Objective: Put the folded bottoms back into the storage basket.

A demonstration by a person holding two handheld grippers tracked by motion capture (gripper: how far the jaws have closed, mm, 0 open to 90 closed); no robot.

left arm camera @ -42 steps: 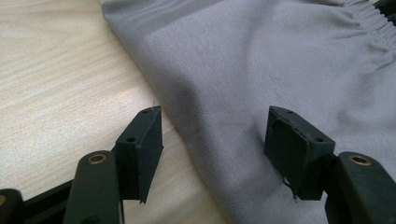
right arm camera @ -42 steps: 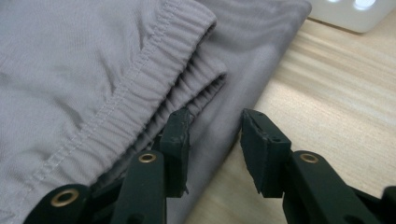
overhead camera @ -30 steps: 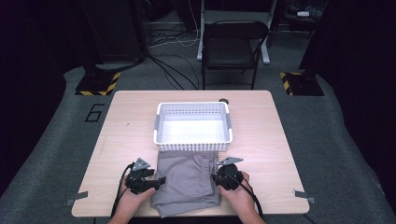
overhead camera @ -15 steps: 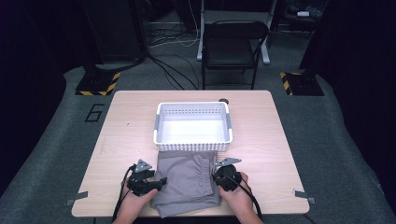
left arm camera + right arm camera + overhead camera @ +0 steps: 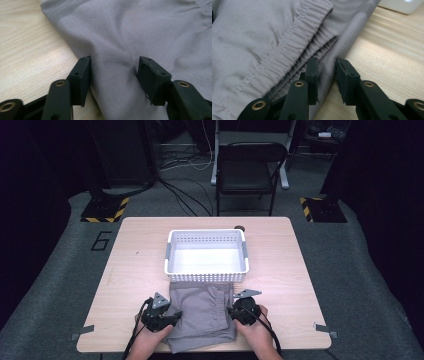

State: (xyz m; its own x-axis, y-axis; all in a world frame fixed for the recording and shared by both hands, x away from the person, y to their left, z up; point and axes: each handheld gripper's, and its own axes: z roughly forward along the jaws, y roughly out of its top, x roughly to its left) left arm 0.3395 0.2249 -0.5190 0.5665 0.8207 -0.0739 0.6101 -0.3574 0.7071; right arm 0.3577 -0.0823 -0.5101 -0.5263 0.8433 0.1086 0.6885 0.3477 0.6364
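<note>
tabletop (image 5: 140, 265): pale wood, carries everything; both hands come in at its near edge.
basket (image 5: 206, 276): white, perforated walls, nothing inside, beyond the jaws and touching or just past the far edge of the shorts.
shorts (image 5: 202, 312): grey, folded flat, lying between the two grippers, elastic waistband toward the right jaws.
handling: my judgement is light, soft and limp cloth; it will sag and unfold if lifted by one layer, so both sides need to go up together. The fabric looks smooth enough to slip from a shallow pinch.
where to grip: the gathered waistband (image 5: 294, 45) is the thickest, firmest part; on the opposite side, take all folded layers at the edge, deep between the pads.
left gripper (image 5: 159, 312): jaws have just been closing, now half apart, a ridge of cloth bunched between them; the pads (image 5: 83, 75) stand beside the cloth, not yet squeezing it.
right gripper (image 5: 245, 309): jaws have just parted slightly, a narrow gap left; the folded side edge of the shorts runs between them, just below the waistband, with bare wood on the outer side. A firm pinch does not show.
</note>
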